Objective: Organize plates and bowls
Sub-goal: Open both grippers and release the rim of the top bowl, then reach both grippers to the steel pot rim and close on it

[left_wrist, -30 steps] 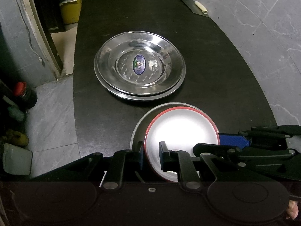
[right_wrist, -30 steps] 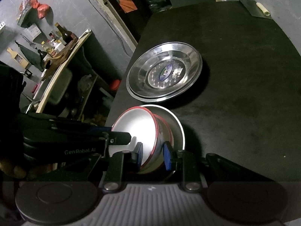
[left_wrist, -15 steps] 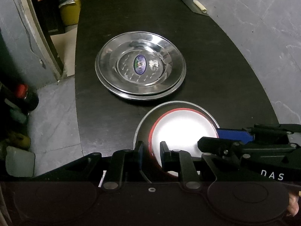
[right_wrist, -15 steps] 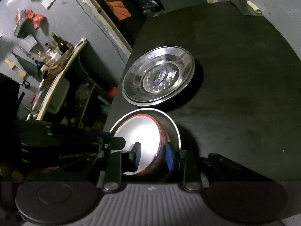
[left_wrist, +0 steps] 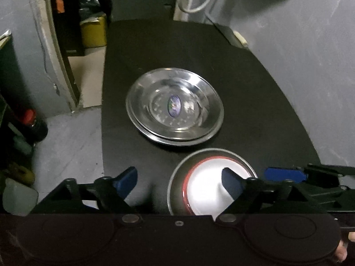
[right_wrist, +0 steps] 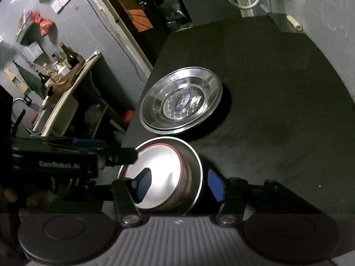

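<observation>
A white bowl with a red rim (left_wrist: 206, 186) sits nested inside a steel bowl (left_wrist: 177, 177) at the near edge of the black table (left_wrist: 255, 88). It also shows in the right wrist view (right_wrist: 164, 173), inside the steel bowl (right_wrist: 195, 173). My left gripper (left_wrist: 177, 179) is open, its jaws spread around the bowls' left side. My right gripper (right_wrist: 179, 182) is open, straddling the bowls' right wall. Two stacked steel plates (left_wrist: 175, 108) lie beyond, also seen in the right wrist view (right_wrist: 182, 99).
The table's left edge drops to a grey floor with bottles (left_wrist: 33, 122). A knife (right_wrist: 288, 22) lies at the far right corner. A cluttered shelf (right_wrist: 60, 71) stands at the left.
Both grippers opened and let go of the red-rimmed bowl, which now rests inside the steel bowl. Both have drawn back a little.
</observation>
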### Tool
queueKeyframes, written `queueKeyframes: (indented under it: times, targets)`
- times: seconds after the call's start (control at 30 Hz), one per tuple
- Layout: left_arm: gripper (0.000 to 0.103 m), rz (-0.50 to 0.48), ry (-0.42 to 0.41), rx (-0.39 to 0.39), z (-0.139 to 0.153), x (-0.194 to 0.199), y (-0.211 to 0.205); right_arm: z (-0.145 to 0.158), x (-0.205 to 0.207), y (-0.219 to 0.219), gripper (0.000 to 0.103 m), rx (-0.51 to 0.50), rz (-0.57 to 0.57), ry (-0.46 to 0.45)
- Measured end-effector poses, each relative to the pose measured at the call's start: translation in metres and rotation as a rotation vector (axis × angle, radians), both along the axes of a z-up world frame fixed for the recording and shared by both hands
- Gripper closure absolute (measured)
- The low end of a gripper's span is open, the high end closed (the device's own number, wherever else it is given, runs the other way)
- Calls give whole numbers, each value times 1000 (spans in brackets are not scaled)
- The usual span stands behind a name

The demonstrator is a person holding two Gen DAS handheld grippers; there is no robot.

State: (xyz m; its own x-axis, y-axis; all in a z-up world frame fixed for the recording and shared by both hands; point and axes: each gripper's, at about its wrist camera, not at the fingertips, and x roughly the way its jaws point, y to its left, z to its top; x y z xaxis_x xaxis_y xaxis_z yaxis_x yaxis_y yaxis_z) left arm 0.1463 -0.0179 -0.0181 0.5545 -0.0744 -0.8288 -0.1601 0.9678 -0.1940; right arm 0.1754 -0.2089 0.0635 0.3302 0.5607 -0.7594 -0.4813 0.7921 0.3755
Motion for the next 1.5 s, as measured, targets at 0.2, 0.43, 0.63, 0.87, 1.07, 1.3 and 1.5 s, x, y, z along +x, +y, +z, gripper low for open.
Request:
queueKeyframes:
  times: [0.2,0.43,0.63,0.87,1.07,1.3,1.5]
  targets:
    - [4,106,-23,-4,-1,-7,16,5,0,-4,11,-24,-7,-30]
    - [2,164,-23,51,-6,-13,27,5,3,-9,0,-83,-62,-51]
    - [2,197,-9,66,-11,-19,36,4,2,-8,0,-163,-93,-75]
    - [2,161,34,115,-17,-24,34,-2,6,-12,0,-245,-135,-61]
    - [2,119,42,124,-19,-22,29,-9,8,-12,0,-285,-137,-33]
    - [2,80,62,145,-22,-19,24,-18,8,-6,0,-314,-119,-5]
    - [2,52,88,165,-28,-15,19,-23,10,-3,0,-325,-109,2]
